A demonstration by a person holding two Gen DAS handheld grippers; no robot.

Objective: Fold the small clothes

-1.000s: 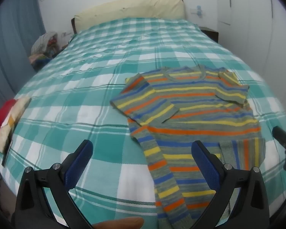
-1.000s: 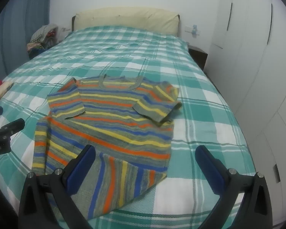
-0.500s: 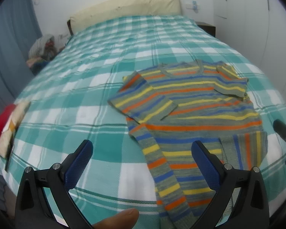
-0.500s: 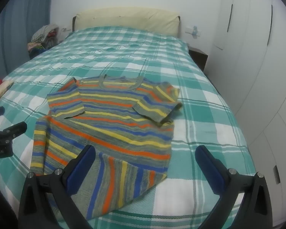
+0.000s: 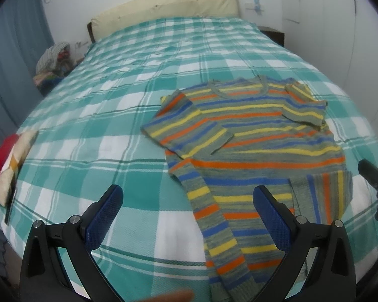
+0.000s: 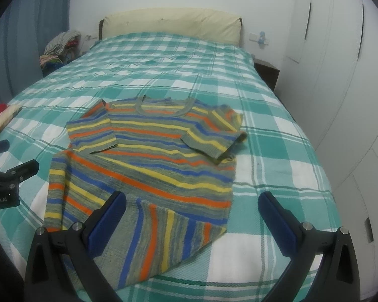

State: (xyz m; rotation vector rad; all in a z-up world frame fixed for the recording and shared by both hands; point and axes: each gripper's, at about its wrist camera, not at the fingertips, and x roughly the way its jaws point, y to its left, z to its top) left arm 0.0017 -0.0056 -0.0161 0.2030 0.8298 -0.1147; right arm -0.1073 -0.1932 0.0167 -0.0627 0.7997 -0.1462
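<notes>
Both our left gripper (image 5: pixel 187 212) and right gripper (image 6: pixel 192 217) hang spread wide, empty, over the striped sweater (image 6: pixel 163 156) near the bed's (image 6: pixel 277 130) foot edge; we should pinch its hem corners evenly.

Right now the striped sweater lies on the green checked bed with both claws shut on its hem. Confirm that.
Not quite. The striped sweater does lie on the green checked bed, but both claws are open and hold nothing: the right wrist view shows the right claw spread wide, the left wrist view the left claw.
</notes>
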